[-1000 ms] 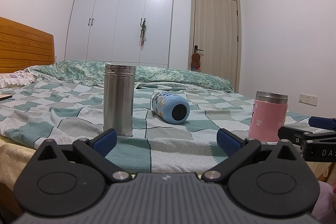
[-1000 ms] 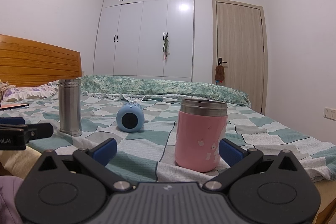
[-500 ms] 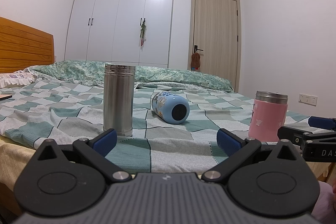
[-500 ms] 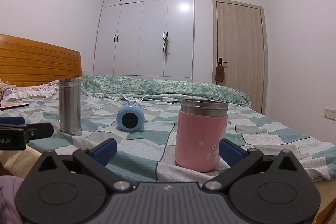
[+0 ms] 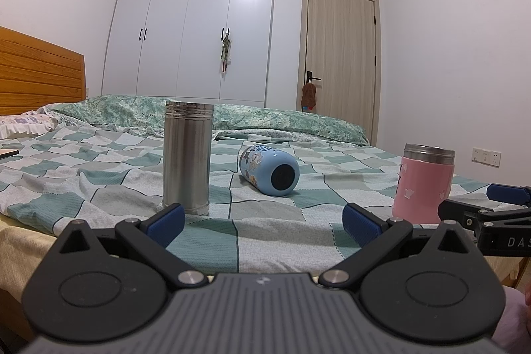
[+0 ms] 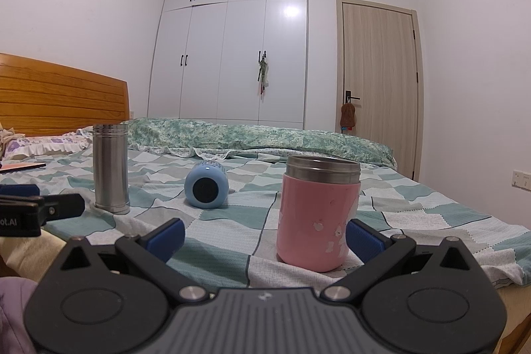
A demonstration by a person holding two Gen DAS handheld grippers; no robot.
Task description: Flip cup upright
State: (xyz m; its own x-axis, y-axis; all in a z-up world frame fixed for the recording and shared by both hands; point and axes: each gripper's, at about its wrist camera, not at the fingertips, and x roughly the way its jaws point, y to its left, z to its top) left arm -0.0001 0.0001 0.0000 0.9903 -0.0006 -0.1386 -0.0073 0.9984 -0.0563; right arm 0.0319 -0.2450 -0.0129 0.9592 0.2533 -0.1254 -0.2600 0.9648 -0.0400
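Observation:
A light blue cup (image 5: 269, 169) with cartoon prints lies on its side on the checkered bed, its round base towards me; it also shows in the right wrist view (image 6: 206, 184). A steel flask (image 5: 187, 157) (image 6: 111, 167) stands upright to its left. A pink cup (image 5: 424, 183) (image 6: 318, 213) with a steel rim stands upright to its right. My left gripper (image 5: 262, 223) is open and empty at the bed's near edge, short of the flask and the blue cup. My right gripper (image 6: 264, 236) is open and empty, with the pink cup just ahead near its right finger.
The checkered green bedsheet (image 5: 99, 175) covers the bed, with a rolled green quilt (image 5: 265, 118) at the far side. A wooden headboard (image 6: 59, 98) and pillow (image 6: 43, 145) are at left. White wardrobe (image 5: 199, 32) and wooden door (image 5: 338, 65) stand behind.

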